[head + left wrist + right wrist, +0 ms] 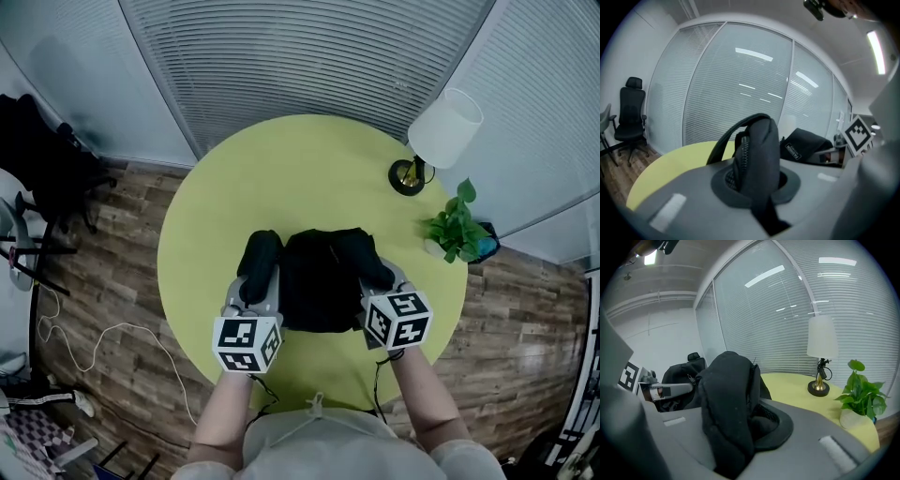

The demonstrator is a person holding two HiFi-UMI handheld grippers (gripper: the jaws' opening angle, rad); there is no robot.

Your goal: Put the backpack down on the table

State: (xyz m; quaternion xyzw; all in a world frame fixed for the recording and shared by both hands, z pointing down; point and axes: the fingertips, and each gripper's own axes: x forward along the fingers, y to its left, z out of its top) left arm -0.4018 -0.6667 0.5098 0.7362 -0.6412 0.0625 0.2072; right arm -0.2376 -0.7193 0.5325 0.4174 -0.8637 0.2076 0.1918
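Since the left gripper and right gripper jaws each clench a padded black strap, the black fabric backpack is held level over the near half of the round yellow-green worktop.

A white-shaded lamp on a round black base stands upright near a green leafy potted plant. A black office chair stands on the brown wood-plank floor.

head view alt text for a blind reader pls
From above, the left gripper and right gripper clamp a black fabric backpack over the near part of a round yellow-green table. A white-shaded lamp and green potted plant stand at its right edge.
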